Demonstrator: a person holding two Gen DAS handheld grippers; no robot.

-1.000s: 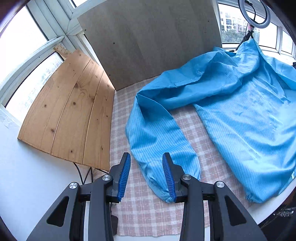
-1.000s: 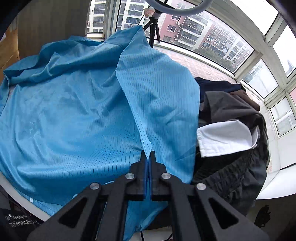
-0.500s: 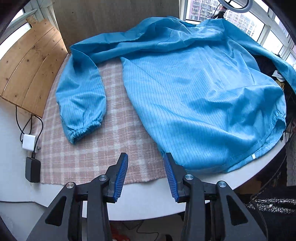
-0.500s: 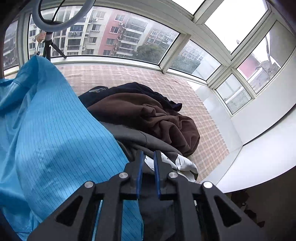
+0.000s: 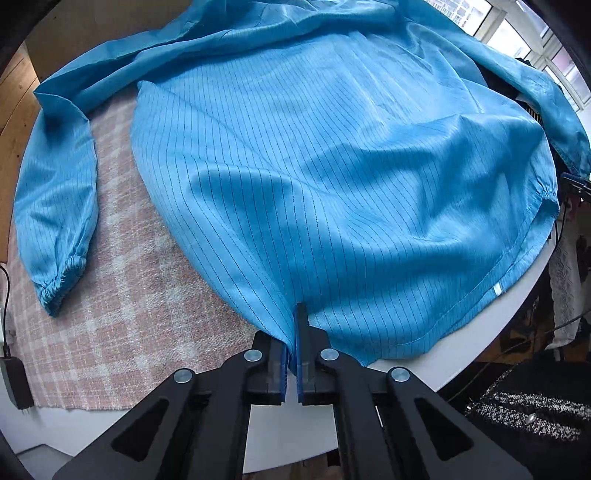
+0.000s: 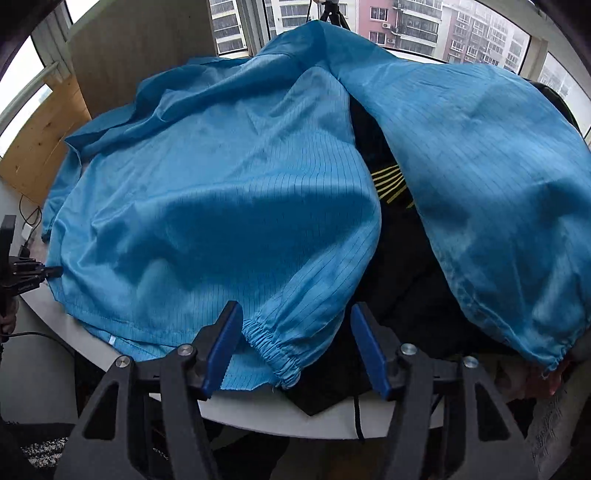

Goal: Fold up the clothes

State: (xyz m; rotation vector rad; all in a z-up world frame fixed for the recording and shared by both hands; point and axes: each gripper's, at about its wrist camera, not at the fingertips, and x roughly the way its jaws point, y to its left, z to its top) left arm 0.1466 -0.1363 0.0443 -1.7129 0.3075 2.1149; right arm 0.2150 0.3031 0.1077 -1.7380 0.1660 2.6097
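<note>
A blue pinstriped jacket [image 5: 332, 166] lies back-up over a pink plaid cloth [image 5: 122, 295] on a white round table [image 5: 443, 362]. My left gripper [image 5: 291, 354] is shut on the jacket's near hem, which bunches between the blue pads. The jacket's left sleeve [image 5: 55, 206] lies flat on the cloth. In the right wrist view my right gripper [image 6: 295, 354] is open, with the jacket's gathered elastic hem corner [image 6: 273, 350] between its fingers, not pinched. The other sleeve [image 6: 498, 184] drapes over a dark clothes pile [image 6: 399, 258]. The left gripper [image 6: 26, 273] shows at the far left.
Wooden boards [image 5: 11, 92] and an upright wooden panel [image 6: 129, 55] stand behind the table. A black power adapter [image 5: 14, 376] with a cable lies at the cloth's left edge. Windows and a tripod [image 6: 332, 11] are at the back.
My left gripper moved in to the jacket's near hem and shut on it. My right gripper swung back from the clothes pile to the hem corner and opened.
</note>
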